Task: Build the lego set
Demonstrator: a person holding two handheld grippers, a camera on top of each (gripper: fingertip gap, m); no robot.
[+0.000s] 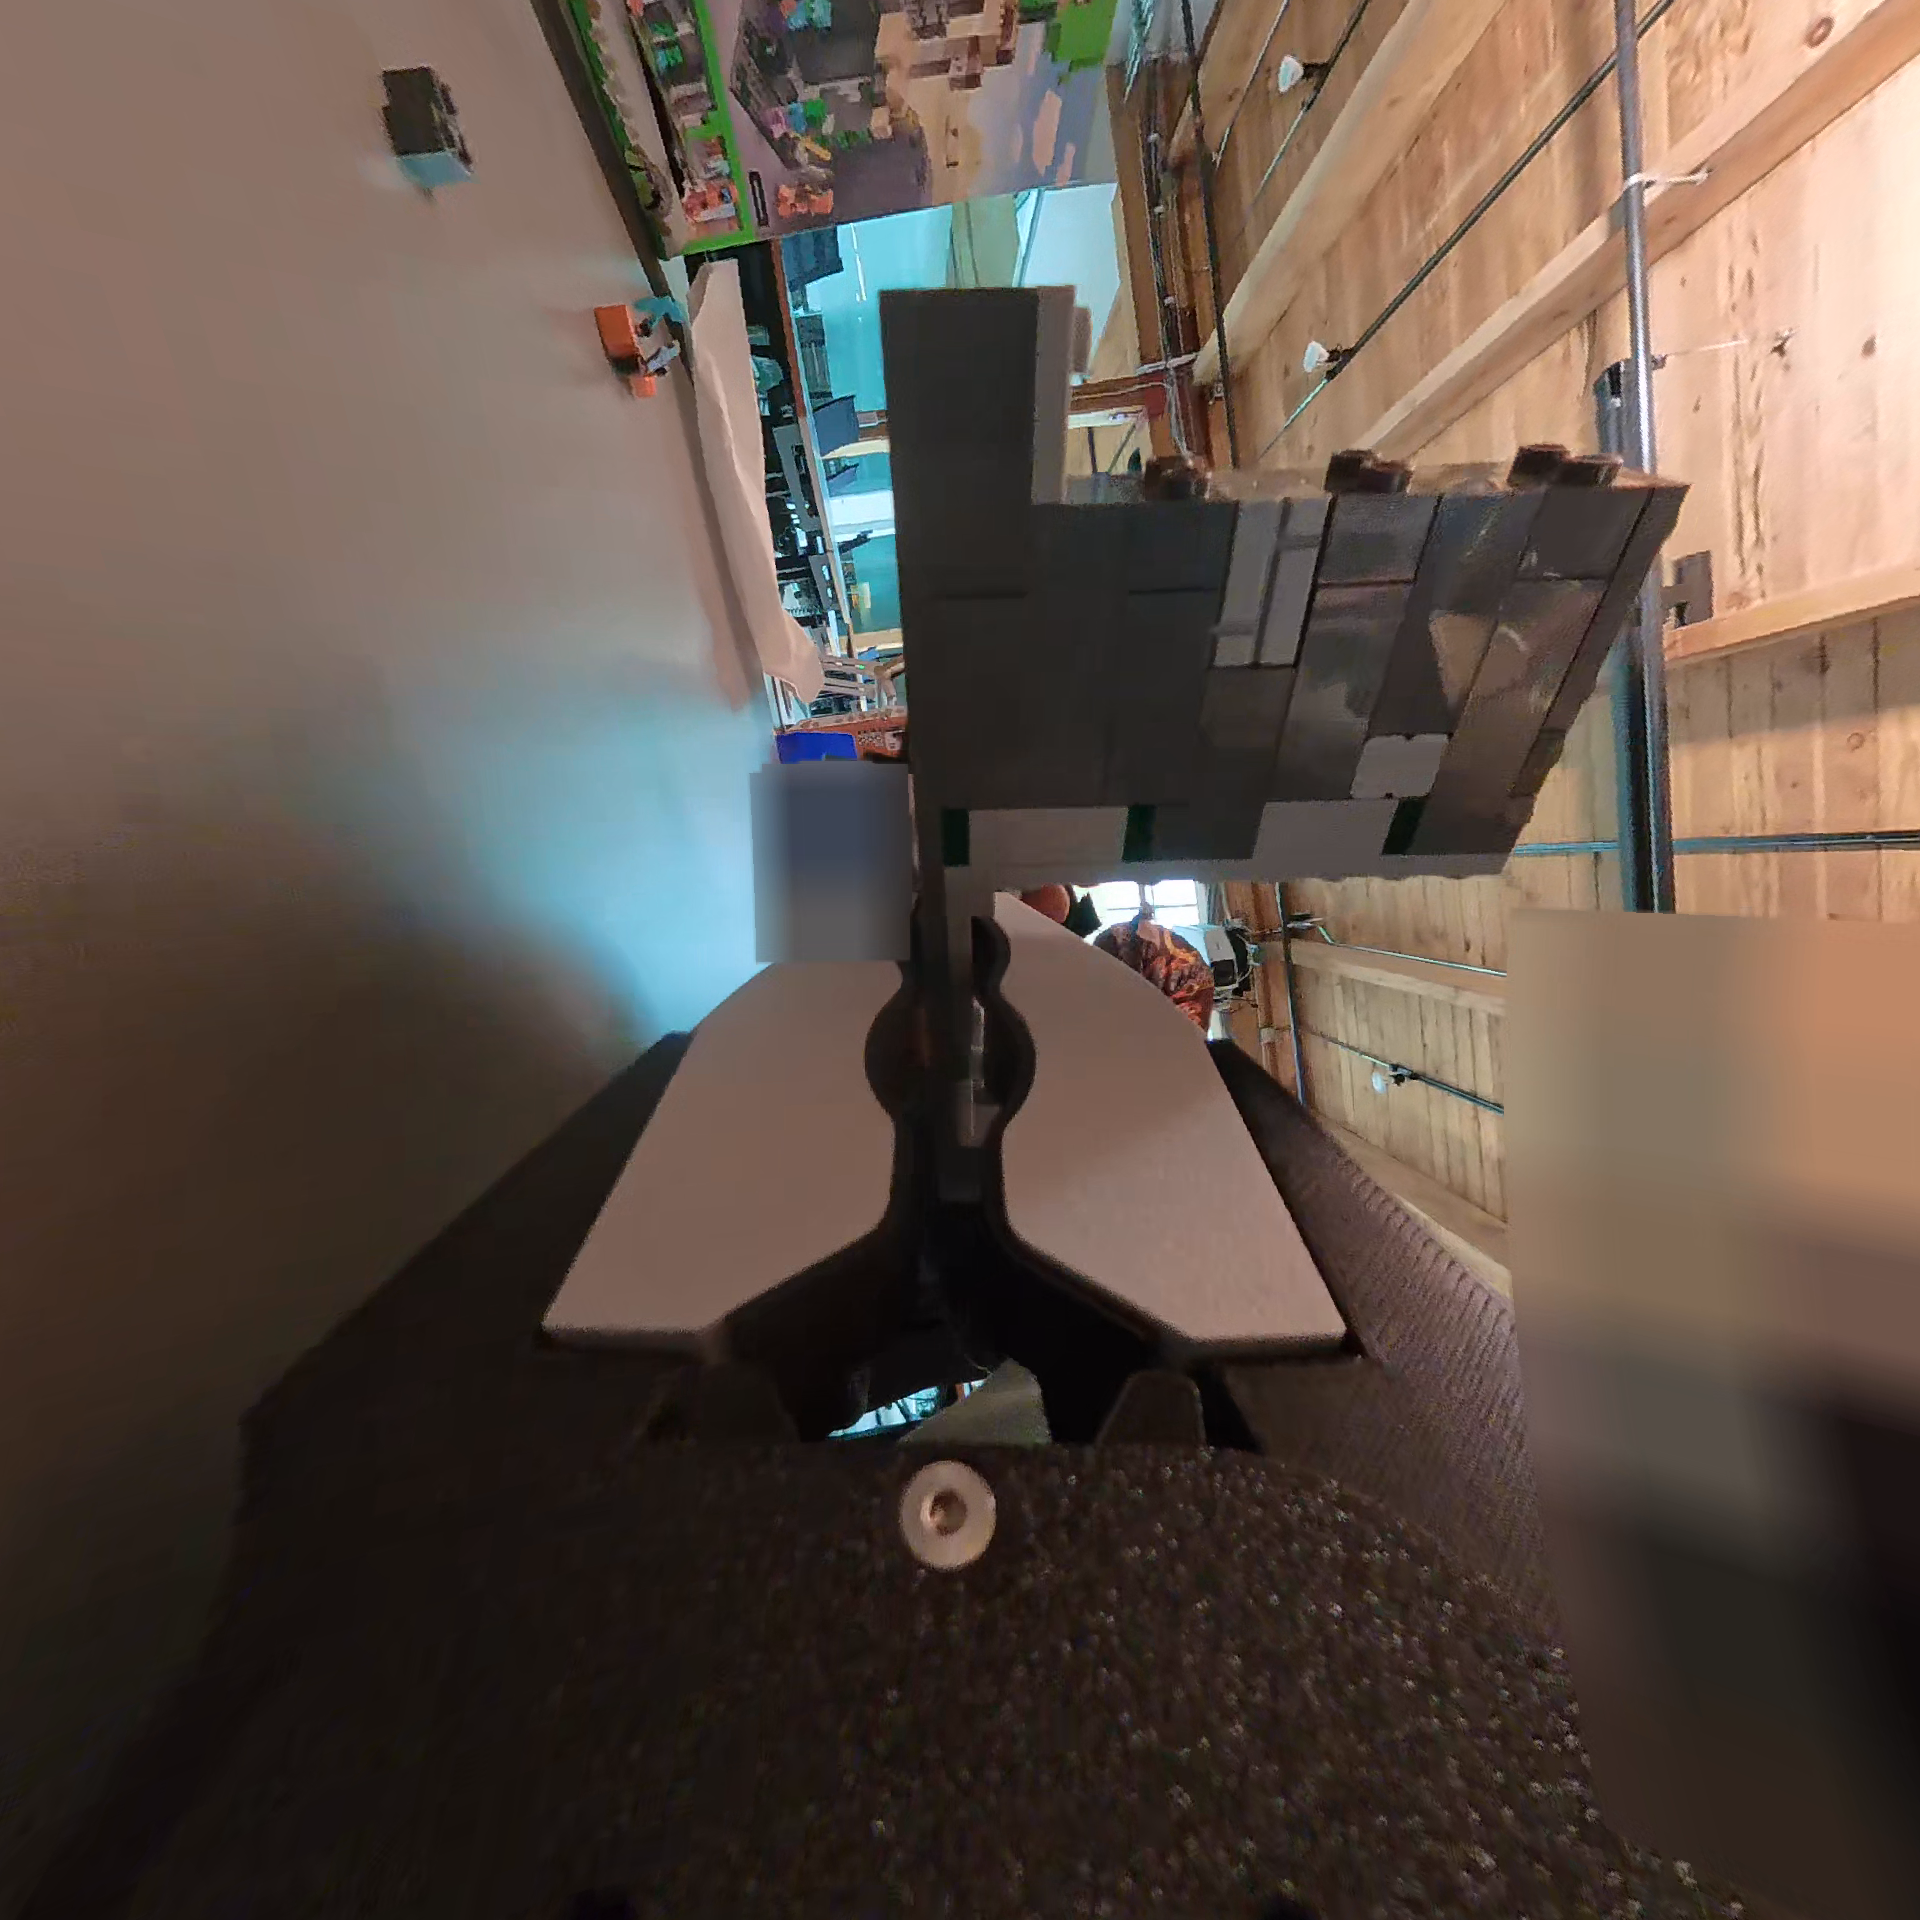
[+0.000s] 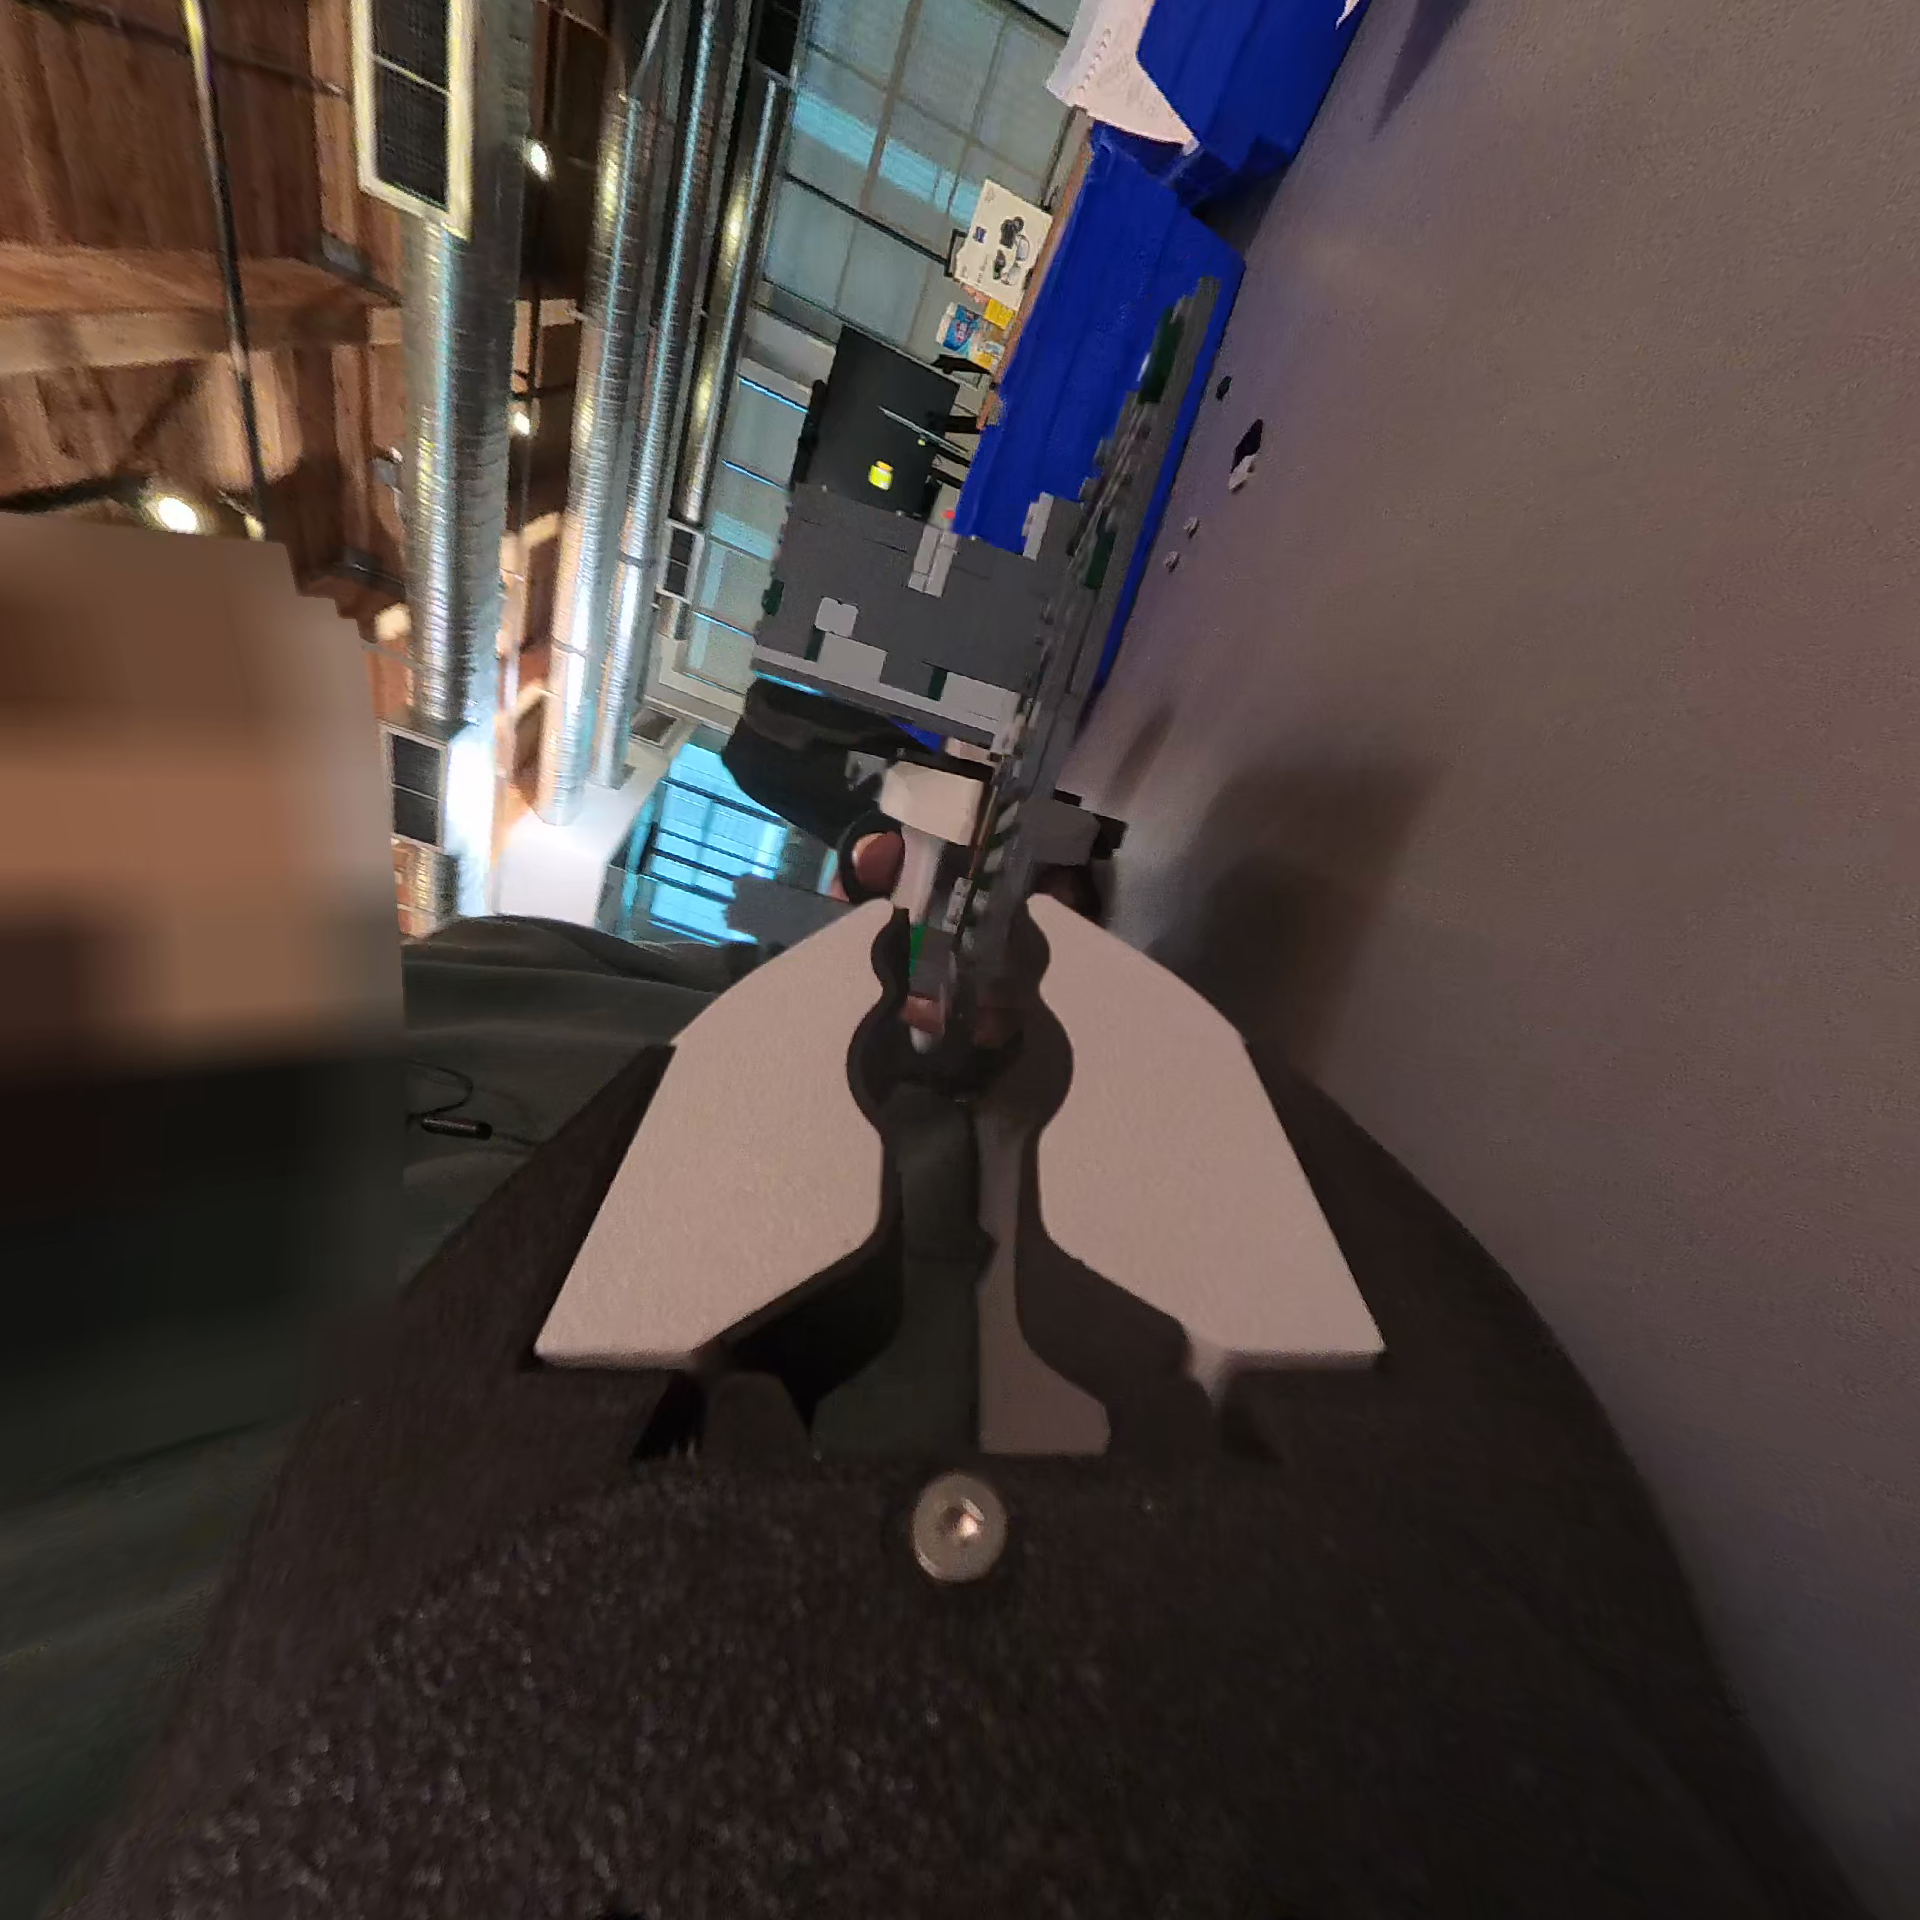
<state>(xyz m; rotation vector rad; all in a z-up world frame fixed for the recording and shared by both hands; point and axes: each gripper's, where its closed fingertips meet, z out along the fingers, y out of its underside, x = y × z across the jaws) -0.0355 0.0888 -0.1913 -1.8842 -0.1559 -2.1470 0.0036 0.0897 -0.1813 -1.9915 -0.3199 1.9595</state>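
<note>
Two grippers clamp one dark grey brick-built Lego wall (image 1: 1226, 665) on its thin baseplate edge — the left gripper (image 1: 948, 997) and right gripper (image 2: 961, 961) each pinch it straight ahead, its long axis running forward — lifted off the pale table (image 2: 1558, 623).

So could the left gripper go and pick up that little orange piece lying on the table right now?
Probably not yet. The left gripper is shut on the grey lego assembly, lifted off the table, so it has no free jaws. The orange piece lies in the open with nothing around it; free jaws could likely get it.
</note>
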